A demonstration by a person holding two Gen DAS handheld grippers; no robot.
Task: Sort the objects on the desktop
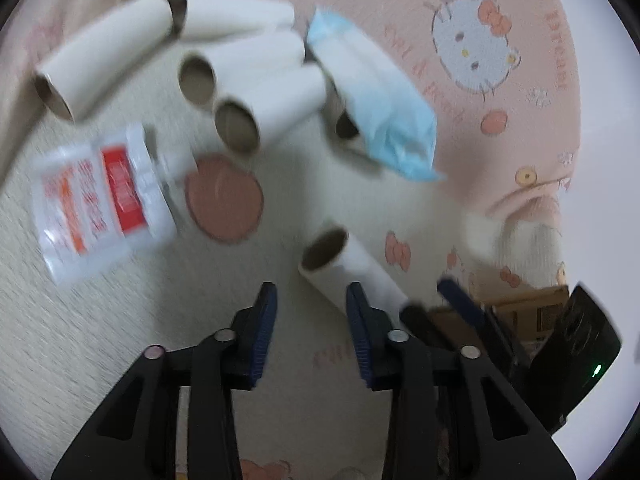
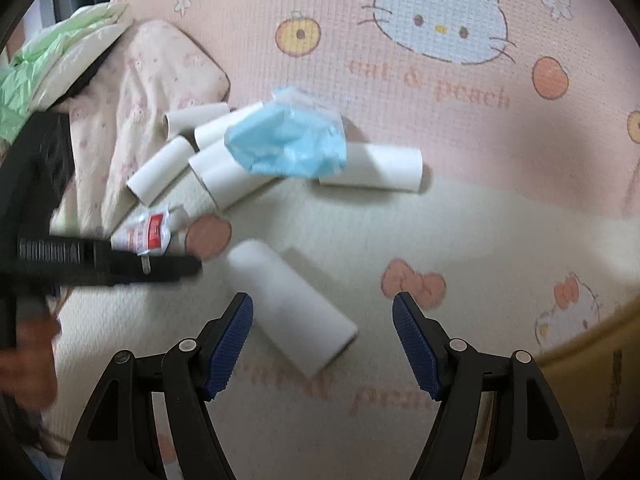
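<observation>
We see both grippers poised over a pink and cream cartoon-printed mat (image 2: 500, 208), which looks like soft bedding rather than a bench. The left gripper (image 1: 311, 300) has its fingers (image 1: 266, 320) moderately parted and holds nothing. The right gripper (image 2: 322, 312) has its fingers spread wide and is also empty.

The nearest task item, a lone white cardboard tube (image 2: 292, 304), lies flat on the mat just ahead of the right gripper, angled diagonally, with its near end between the right fingers' tips. In the left view the same tube (image 1: 344, 264) lies just beyond the left gripper's right finger, beside the gap rather than inside it. Farther off, a heap of similar white cardboard tubes (image 2: 208, 160) rests at the left, draped with a crumpled light blue plastic bag (image 2: 288, 140). A small clear sachet with red and orange print (image 1: 96, 200) lies near the heap, to its left.

We judge several risks:
- Both grippers converge on one tube, so they may collide or knock it away.
- A hollow cardboard tube may crush under a hard squeeze.
- A round tube may roll on the soft mat if one finger touches first.
- The diagonal lie may make the closing fingers twist it instead of seating it squarely.
- Both views are smeared, suggesting fast motion, which would worsen any misalignment.
- The bag may snag and drag tubes along with it.
</observation>
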